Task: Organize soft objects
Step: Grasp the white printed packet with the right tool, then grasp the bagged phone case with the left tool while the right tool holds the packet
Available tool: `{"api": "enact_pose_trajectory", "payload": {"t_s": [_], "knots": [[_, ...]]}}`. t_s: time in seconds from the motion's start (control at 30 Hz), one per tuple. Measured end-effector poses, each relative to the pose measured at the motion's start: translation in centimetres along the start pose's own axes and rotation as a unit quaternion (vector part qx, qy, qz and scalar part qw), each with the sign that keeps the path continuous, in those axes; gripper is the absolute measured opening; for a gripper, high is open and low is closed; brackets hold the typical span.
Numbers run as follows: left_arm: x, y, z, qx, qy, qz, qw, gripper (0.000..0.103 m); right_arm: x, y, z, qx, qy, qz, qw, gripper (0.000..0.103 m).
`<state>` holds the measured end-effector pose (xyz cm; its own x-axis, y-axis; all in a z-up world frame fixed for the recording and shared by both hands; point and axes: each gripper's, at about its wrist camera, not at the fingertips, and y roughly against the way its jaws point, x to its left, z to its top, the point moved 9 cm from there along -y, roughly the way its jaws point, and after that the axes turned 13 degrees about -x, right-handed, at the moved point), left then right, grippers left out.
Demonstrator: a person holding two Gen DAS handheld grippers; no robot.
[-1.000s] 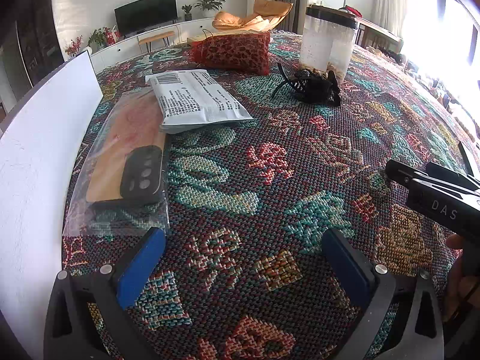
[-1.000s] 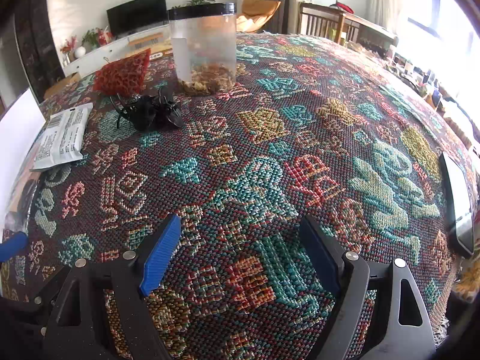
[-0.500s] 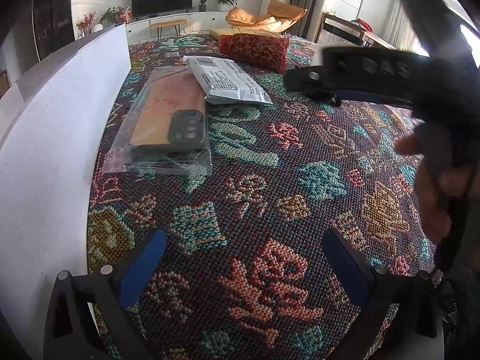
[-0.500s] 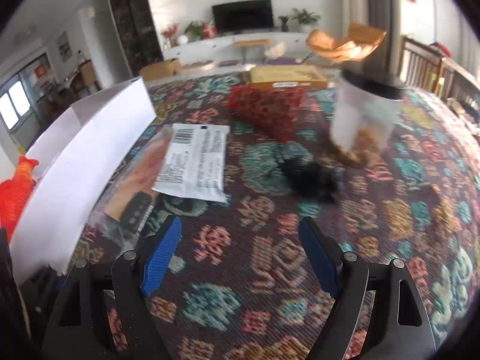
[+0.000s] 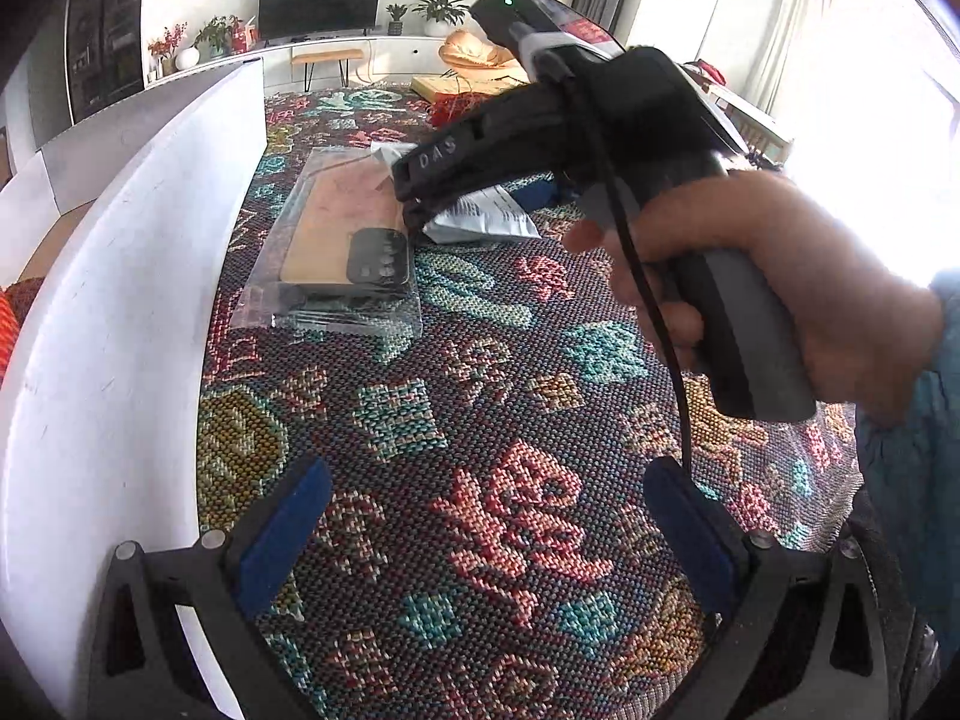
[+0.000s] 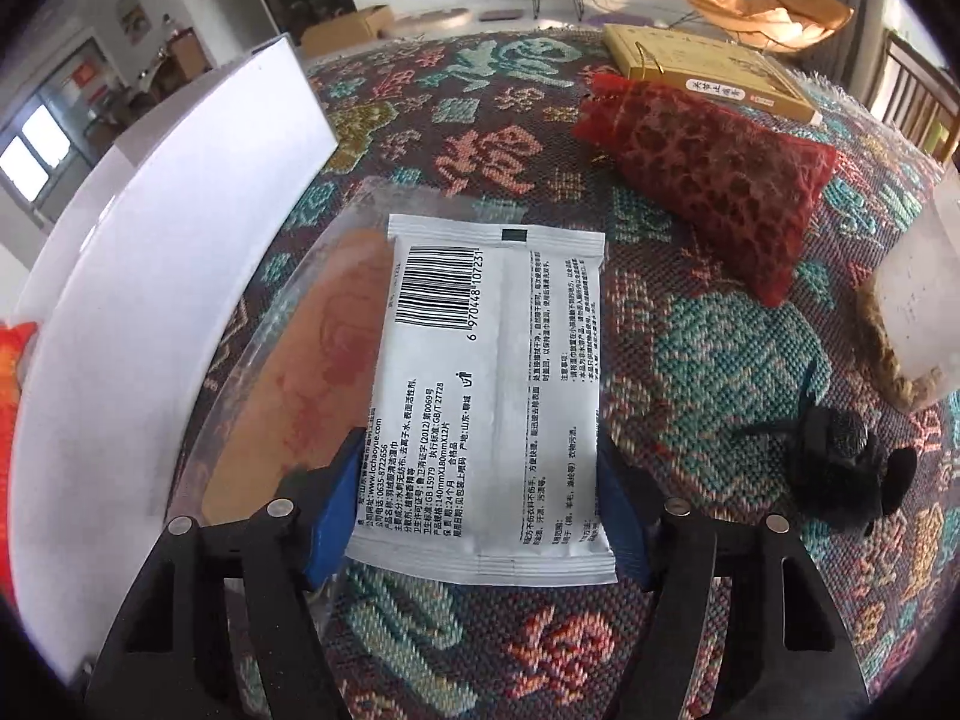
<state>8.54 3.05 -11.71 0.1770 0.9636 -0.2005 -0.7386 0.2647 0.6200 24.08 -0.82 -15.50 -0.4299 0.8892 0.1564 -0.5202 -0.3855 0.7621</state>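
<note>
1. The right gripper's [image 6: 480,516] blue fingers [image 6: 333,516] have just been closing and now straddle the near end of a white wet-wipe packet [image 6: 489,396], pads at its two long edges; a firm pinch cannot be told.
2. The packet lies on the patterned worktop [image 6: 690,330], overlapping a clear-bagged phone case [image 6: 300,372] at its 9 o'clock.
3. A red mesh pouch [image 6: 708,180] sits at the packet's 2 o'clock.
4. The left gripper's [image 5: 486,540] fingers stand wide apart over bare cloth.

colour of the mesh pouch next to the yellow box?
Red, with a darker net pattern: the mesh pouch shows best in the right wrist view.
</note>
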Motion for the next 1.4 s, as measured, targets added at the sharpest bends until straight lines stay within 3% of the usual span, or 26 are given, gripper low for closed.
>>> {"api": "enact_pose_trajectory", "payload": {"t_s": [0.2,0.33,0.47,0.57,0.7,0.83,0.93,1.07,1.27,1.4], "knots": [[-1.3,2.4,-1.1,-0.013,-0.002,-0.024,0.9996,0.103,-0.4,6.2,-7.5,0.019,0.052,-0.011,0.998,0.068],[-2.2,3.2,-1.4,-0.013,-0.011,-0.028,0.9995,0.103,-3.0,10.6,-12.2,0.028,0.030,-0.042,0.998,0.069],[-3.1,2.7,-1.0,-0.010,-0.013,-0.029,0.9994,0.103,-8.5,13.5,-14.4,0.024,-0.019,-0.122,0.992,0.069],[-3.7,1.8,-0.4,-0.008,-0.017,-0.029,0.9994,0.103,-13.7,14.4,-14.1,0.007,-0.067,-0.175,0.982,0.070],[-4.3,0.8,0.5,-0.002,-0.015,-0.029,0.9995,0.103,-20.2,13.5,-10.5,-0.031,-0.107,-0.227,0.967,0.070],[-4.3,0.1,1.2,0.006,-0.013,-0.022,0.9997,0.103,-25.2,12.0,-6.9,-0.089,-0.167,-0.233,0.954,0.074],[-3.7,-0.4,1.1,0.015,-0.026,-0.009,0.9995,0.103,-25.4,13.4,-6.7,-0.127,-0.219,-0.214,0.943,0.074],[-2.7,-1.5,1.5,0.027,-0.034,0.011,0.9990,0.103,-24.3,16.0,-8.4,-0.179,-0.216,-0.243,0.928,0.076],[-1.7,-4.0,5.8,0.020,-0.020,0.034,0.9990,0.103,-24.3,16.0,-9.4,-0.172,-0.230,-0.247,0.925,0.076],[0.0,-7.7,9.0,0.019,-0.018,0.076,0.9968,0.103,-24.3,15.6,-9.6,-0.163,-0.221,-0.252,0.928,0.077]]}}
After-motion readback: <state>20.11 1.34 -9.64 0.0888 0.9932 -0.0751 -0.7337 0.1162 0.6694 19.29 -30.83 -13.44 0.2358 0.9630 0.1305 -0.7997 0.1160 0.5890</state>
